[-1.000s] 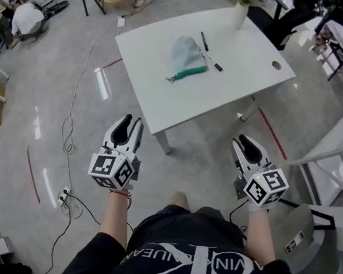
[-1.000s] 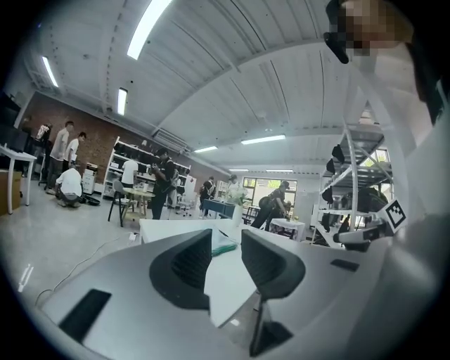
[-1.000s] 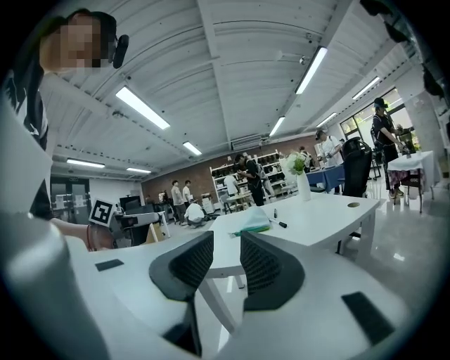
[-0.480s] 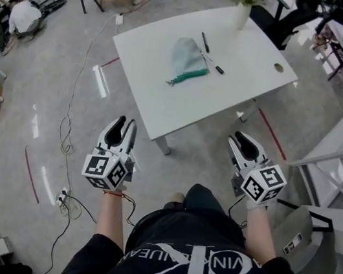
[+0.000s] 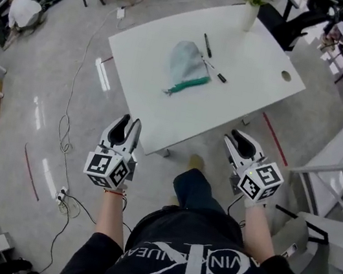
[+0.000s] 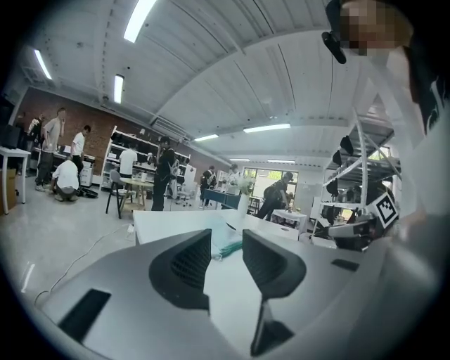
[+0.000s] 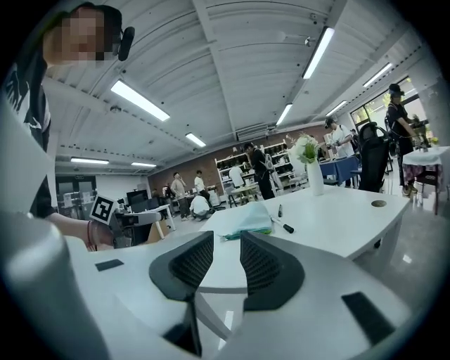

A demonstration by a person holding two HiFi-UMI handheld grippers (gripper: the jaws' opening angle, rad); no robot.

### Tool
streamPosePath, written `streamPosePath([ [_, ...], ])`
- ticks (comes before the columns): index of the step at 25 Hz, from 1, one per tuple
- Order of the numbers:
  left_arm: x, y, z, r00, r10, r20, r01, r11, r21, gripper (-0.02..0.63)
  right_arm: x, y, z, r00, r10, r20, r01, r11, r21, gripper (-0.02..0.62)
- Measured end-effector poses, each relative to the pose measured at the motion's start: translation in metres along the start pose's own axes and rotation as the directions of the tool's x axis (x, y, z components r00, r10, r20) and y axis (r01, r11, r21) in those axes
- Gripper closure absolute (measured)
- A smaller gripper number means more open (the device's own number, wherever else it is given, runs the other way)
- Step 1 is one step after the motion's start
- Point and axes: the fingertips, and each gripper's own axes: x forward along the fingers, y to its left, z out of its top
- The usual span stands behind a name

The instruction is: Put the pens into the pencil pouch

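Observation:
A pale blue-grey pencil pouch [image 5: 185,65] with a green zip edge lies in the middle of the white table [image 5: 148,44]. Just right of it lie two pens: a black pen [image 5: 207,45] and a white marker with a black cap [image 5: 216,72]. Both grippers hang short of the table's near edge, over the floor. My left gripper [image 5: 129,123] has its jaws opening with nothing between them. My right gripper [image 5: 240,140] stands open and empty. In the right gripper view the pouch [image 7: 247,218] and the marker [image 7: 284,226] lie ahead beyond the open gripper [image 7: 226,261]. In the left gripper view the open gripper [image 6: 226,256] frames the pouch's green edge [image 6: 230,247].
A white vase of flowers [image 5: 250,9] stands at the table's far edge, and a cable hole [image 5: 286,76] sits near its right corner. Cables [image 5: 67,134] and red tape lines cross the floor at left. A metal rack [image 5: 340,189] stands to the right. People and other tables are far off.
The person has stepped toward the table, one foot forward. Both grippers have come closer to its near edge, and the table sits lower and larger in the head view.

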Motion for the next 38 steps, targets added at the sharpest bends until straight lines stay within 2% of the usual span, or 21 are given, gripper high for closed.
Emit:
streamPosePath([
  [6,0.062,0.008,0.009,1.000,-0.005,-0.014,0.005,1.000,0.000,0.474,0.044,-0.039,0.015,0.999,0.023,-0.033,-0.024,1.000,-0.013,0.474],
  [17,0.143,0.004,-0.007,0.987,-0.032,-0.156,0.049,0.993,0.110,0.446,0.106,-0.094,0.023,0.991,0.081,-0.107,-0.081,0.997,0.008,0.472],
  [22,0.175,0.003,-0.018,0.976,-0.037,-0.217,0.063,0.991,0.115,0.433,0.130,-0.115,0.021,0.983,0.110,-0.147,-0.112,0.994,-0.004,0.472],
  [30,0.211,-0.010,-0.034,0.943,-0.032,-0.331,0.107,0.971,0.212,0.419,0.159,-0.140,0.020,0.970,0.146,-0.194,-0.149,0.989,0.003,0.472],
  [34,0.220,-0.017,-0.052,0.912,-0.053,-0.407,0.166,0.955,0.247,0.419,0.171,-0.143,0.012,0.970,0.138,-0.201,-0.134,0.990,0.034,0.474],
  [36,0.225,-0.014,-0.058,0.898,-0.038,-0.438,0.175,0.945,0.276,0.419,0.174,-0.142,0.008,0.967,0.141,-0.214,-0.135,0.990,0.041,0.472],
  [38,0.231,-0.008,-0.059,0.894,-0.019,-0.448,0.167,0.942,0.292,0.417,0.176,-0.143,0.006,0.964,0.140,-0.224,-0.134,0.990,0.043,0.472],
])
